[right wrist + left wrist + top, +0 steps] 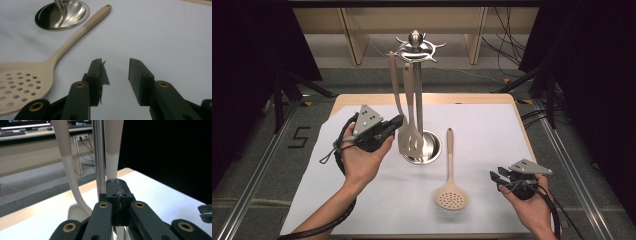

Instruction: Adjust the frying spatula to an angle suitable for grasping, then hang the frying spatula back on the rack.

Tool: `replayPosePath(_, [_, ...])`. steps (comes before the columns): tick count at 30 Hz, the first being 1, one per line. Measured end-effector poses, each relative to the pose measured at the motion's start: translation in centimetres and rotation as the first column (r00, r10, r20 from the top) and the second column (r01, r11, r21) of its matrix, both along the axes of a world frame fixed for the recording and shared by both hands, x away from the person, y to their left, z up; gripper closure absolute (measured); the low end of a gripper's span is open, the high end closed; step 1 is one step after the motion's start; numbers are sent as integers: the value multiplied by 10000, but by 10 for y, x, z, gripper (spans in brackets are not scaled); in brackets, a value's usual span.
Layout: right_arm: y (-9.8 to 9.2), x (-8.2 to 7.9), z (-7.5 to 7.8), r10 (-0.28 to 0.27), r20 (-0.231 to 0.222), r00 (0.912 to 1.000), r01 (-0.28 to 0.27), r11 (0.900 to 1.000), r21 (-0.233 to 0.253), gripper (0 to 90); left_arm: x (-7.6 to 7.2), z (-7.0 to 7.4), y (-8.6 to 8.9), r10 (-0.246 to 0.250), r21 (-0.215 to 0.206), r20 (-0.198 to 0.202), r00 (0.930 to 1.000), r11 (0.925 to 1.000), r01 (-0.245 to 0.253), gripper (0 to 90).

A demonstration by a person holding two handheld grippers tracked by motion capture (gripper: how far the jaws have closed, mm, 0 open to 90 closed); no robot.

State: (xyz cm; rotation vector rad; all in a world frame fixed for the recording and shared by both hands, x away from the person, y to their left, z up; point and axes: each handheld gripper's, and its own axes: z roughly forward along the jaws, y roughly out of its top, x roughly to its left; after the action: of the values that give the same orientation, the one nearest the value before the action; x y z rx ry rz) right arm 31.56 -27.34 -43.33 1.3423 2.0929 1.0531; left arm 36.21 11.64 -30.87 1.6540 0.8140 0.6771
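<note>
Left gripper (pixel 398 121), jaws pressed together with nothing visibly between them, sits just beside the slotted spatula (pixel 409 141) hanging on the steel utensil stand (pixel 416 50). Right gripper (pixel 495 178) is spread wide above the white table cover (pixel 492 130), near the flat-lying skimmer (pixel 451 195).

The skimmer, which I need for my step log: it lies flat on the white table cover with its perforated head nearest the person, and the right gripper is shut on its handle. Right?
Not quite. The skimmer lies as described, but the right gripper stands open beside it, holding nothing; the right gripper view shows this.
</note>
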Motion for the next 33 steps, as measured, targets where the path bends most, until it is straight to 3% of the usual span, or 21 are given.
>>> replayPosePath(3, [-1,1,0,40,94,9999,-39,10000,-52,644,-2,5,2,-23,-168,180,9998,9999,26,895])
replayPosePath(6, [0,0,1,-52,-134,9999,52,10000,-45,645,-4,13,3,-34,-348,352,9994,9994,46,895])
replayPosePath(7, [-2,2,1,95,150,9998,-90,9994,-328,645,-4,14,3,-61,-388,401,9992,9992,77,895])
replayPosePath(10, [-3,2,1,21,116,9999,-17,9996,-281,644,-5,22,4,-71,-571,593,9982,9983,105,895])
replayPosePath(11, [0,0,1,-162,-153,9998,162,9999,50,645,-5,23,4,-69,-604,644,9979,9981,107,895])
replayPosePath(12, [0,0,1,-162,-153,9998,162,9999,50,645,-5,23,4,-69,-604,644,9979,9981,107,895])
replayPosePath(14, [0,0,1,-184,-228,9996,185,9998,45,644,-7,27,4,-39,-812,567,9984,9967,85,895])
replayPosePath(15, [0,0,1,-188,-227,9996,189,9998,31,645,-5,29,2,-95,-1072,776,9969,9941,178,895])
replayPosePath(17, [0,0,1,-166,-196,9997,168,9998,78,645,-4,31,3,-96,-966,952,9954,9951,188,895])
replayPosePath(18, [0,0,1,-146,-177,9997,148,9998,103,644,-6,33,2,-10,-974,740,9973,9952,82,895])
replayPosePath(25, [-1,1,0,-200,-42,9998,200,9997,128,645,-4,40,1,26,-1061,885,9961,9943,68,895])
replayPosePath(26, [-4,2,0,23,62,10000,-22,9998,-196,644,-4,42,0,0,-1098,944,9955,9939,104,895])
replayPosePath(28, [-5,1,1,-42,97,9999,45,9997,-239,644,-4,44,-1,-34,-1145,1000,9950,9933,150,895])
replayPosePath(29, [-5,2,1,-55,201,9998,58,9999,-156,645,-4,44,-1,-34,-1145,1000,9950,9933,150,895])
replayPosePath(30, [-3,1,1,-240,32,9997,240,9997,72,645,-3,46,-2,-67,-1161,1027,9947,9931,187,895])
replayPosePath(31, [-6,2,1,-102,178,9998,106,9998,-186,645,-2,47,-3,-67,-1185,1043,9945,9928,191,895])
replayPosePath(33, [-3,1,0,-235,-53,9997,235,9996,133,645,-1,50,-4,-29,-1176,1113,9938,9929,161,895])
